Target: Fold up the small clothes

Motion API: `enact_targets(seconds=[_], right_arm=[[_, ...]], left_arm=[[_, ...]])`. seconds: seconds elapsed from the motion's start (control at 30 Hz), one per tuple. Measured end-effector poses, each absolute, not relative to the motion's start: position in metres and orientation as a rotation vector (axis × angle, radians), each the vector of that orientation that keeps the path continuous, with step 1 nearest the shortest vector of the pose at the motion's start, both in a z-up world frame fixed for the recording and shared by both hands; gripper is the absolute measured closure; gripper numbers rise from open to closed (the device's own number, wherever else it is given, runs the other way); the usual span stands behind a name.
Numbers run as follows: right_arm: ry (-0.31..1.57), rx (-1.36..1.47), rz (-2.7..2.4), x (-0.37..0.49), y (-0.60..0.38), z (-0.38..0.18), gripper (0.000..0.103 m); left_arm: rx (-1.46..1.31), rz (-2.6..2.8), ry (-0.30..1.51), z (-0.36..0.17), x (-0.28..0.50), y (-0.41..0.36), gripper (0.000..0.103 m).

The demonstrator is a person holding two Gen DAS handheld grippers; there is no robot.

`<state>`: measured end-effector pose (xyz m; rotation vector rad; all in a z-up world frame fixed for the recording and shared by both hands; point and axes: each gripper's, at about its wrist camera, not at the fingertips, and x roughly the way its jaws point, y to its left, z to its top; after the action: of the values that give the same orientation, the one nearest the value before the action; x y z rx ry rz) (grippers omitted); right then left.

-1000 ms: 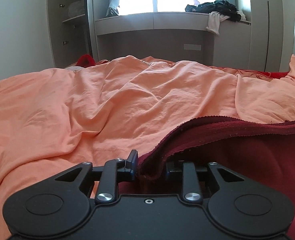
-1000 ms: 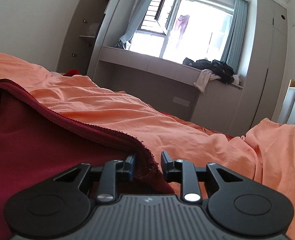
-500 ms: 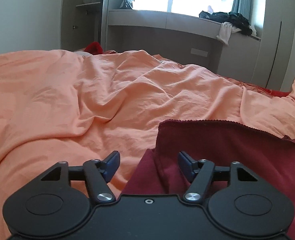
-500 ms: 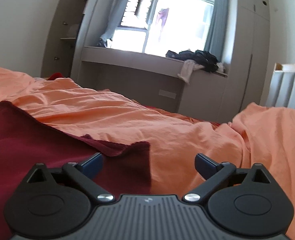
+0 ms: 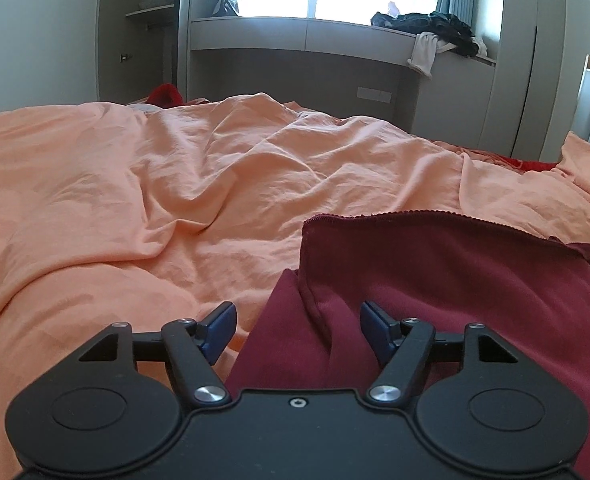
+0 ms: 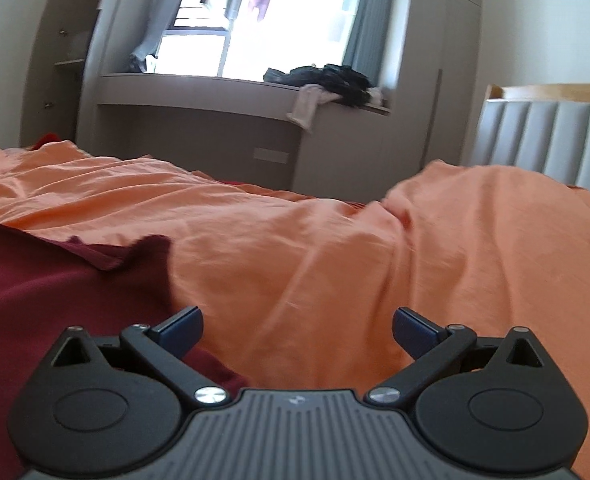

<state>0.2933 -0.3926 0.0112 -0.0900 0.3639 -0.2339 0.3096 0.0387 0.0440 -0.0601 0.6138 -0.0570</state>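
A dark red garment (image 5: 455, 280) lies folded over on the orange bedsheet (image 5: 175, 200). In the left wrist view it fills the lower right, its folded left edge lying between the open fingers. My left gripper (image 5: 297, 326) is open and holds nothing. In the right wrist view the garment (image 6: 55, 300) lies at the lower left, with a loose corner near the middle. My right gripper (image 6: 297, 330) is wide open and empty, mostly over the orange sheet (image 6: 375, 260), its left fingertip (image 6: 181, 326) at the garment's right edge.
A grey window bench (image 5: 315, 36) with a pile of dark clothes (image 5: 435, 28) stands behind the bed. A padded grey headboard (image 6: 535, 136) is at the right. A shelf unit (image 5: 143, 32) stands at the back left. A red item (image 5: 165, 94) lies past the bed's far edge.
Both grippers were shut on the garment's edge a second ago. Both have opened and let it go, and the garment now lies on the bed. The right gripper has moved right.
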Motion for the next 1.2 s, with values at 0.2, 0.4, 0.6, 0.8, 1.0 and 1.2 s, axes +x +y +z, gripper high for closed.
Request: enact_targets(seconds=[0.2, 0.4, 0.6, 0.8, 1.0, 1.2], right_arm=[[0.358, -0.001, -0.219, 0.279, -0.411, 0.019, 0.0], [0.326, -0.012, -0.167, 0.264, -0.4, 0.025, 0.0], [0.28, 0.009, -0.119, 0.242, -0.387, 0.031, 0.0], [0.297, 0.026, -0.088, 0.225, -0.377, 0.028, 0.0], [0.334, 0.001, -0.057, 0.219, -0.364, 0.021, 0.0], [0.339, -0.005, -0.021, 0.209, -0.35, 0.017, 0.0]], left_arm=[[-0.104, -0.143, 0.613, 0.045, 0.3, 0.043, 0.026], [-0.1, -0.179, 0.62, 0.044, 0.289, 0.043, 0.032], [-0.088, -0.188, 0.608, 0.046, 0.284, 0.042, 0.063], [-0.027, -0.134, 0.542, 0.052, 0.274, 0.035, 0.058], [-0.026, -0.186, 0.525, 0.056, 0.263, 0.033, 0.05], [0.059, -0.15, 0.563, 0.047, 0.262, 0.025, 0.062]])
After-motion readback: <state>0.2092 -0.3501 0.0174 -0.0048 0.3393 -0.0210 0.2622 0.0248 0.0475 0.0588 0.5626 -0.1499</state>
